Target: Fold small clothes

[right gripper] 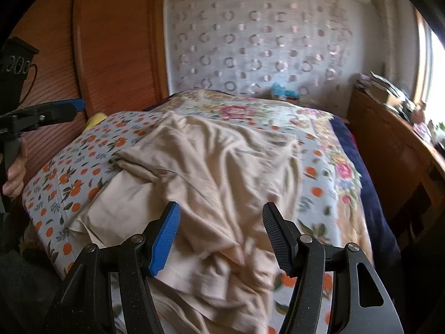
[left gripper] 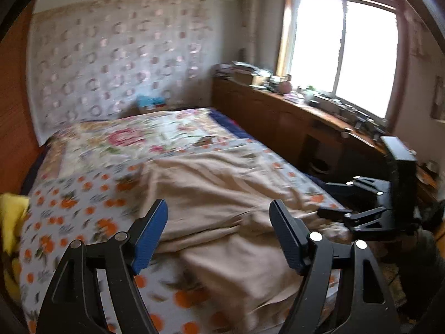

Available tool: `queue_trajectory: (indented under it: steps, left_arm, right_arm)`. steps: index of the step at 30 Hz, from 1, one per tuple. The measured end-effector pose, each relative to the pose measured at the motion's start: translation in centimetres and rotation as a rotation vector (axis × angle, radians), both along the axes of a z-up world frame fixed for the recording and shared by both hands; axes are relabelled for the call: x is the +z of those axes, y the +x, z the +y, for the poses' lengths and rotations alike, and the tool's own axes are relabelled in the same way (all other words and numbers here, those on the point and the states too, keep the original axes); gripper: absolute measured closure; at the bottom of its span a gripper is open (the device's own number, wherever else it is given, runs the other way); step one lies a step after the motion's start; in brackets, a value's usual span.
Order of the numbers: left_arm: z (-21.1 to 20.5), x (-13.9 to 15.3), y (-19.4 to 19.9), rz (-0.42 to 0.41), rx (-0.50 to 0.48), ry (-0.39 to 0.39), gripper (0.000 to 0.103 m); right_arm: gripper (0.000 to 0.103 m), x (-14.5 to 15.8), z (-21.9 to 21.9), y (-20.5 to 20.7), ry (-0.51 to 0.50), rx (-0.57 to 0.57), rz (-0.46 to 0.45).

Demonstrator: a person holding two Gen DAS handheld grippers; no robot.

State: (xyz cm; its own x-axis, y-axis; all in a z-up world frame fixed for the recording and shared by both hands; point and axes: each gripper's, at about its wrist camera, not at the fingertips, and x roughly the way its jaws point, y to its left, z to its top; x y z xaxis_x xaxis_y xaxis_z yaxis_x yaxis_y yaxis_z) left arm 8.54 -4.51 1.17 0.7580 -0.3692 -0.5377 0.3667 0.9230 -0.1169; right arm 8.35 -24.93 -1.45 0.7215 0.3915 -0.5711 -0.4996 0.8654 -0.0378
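On the near half of the bed point(right gripper: 345, 150), over a sheet point(left gripper: 58, 211) printed with oranges, lies the beige garment point(right gripper: 211, 172), rumpled and partly doubled over itself. Your left gripper point(left gripper: 218, 231) hangs above its near edge, jaws apart, nothing between them. Your right gripper point(right gripper: 221, 232) hangs over the garment's near right side, jaws likewise apart and empty. A yellow cloth point(left gripper: 11, 222) sits at the sheet's far left edge.
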Motion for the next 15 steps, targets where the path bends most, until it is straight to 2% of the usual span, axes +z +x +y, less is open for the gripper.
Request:
queue_trajectory:
  steps: [10,15]
  left_arm:
    - [7.9,-2.0,-1.0,0.003,0.212,-0.015,0.027]
    - [10.3,-2.2,-1.3,-0.007,0.271,-0.017,0.027]
  right_arm:
    - [0.039,0.0,8.2,4.0,-0.089,0.171,-0.011]
    - [0.039,-0.6,11.9,5.9,-0.116,0.24,0.007]
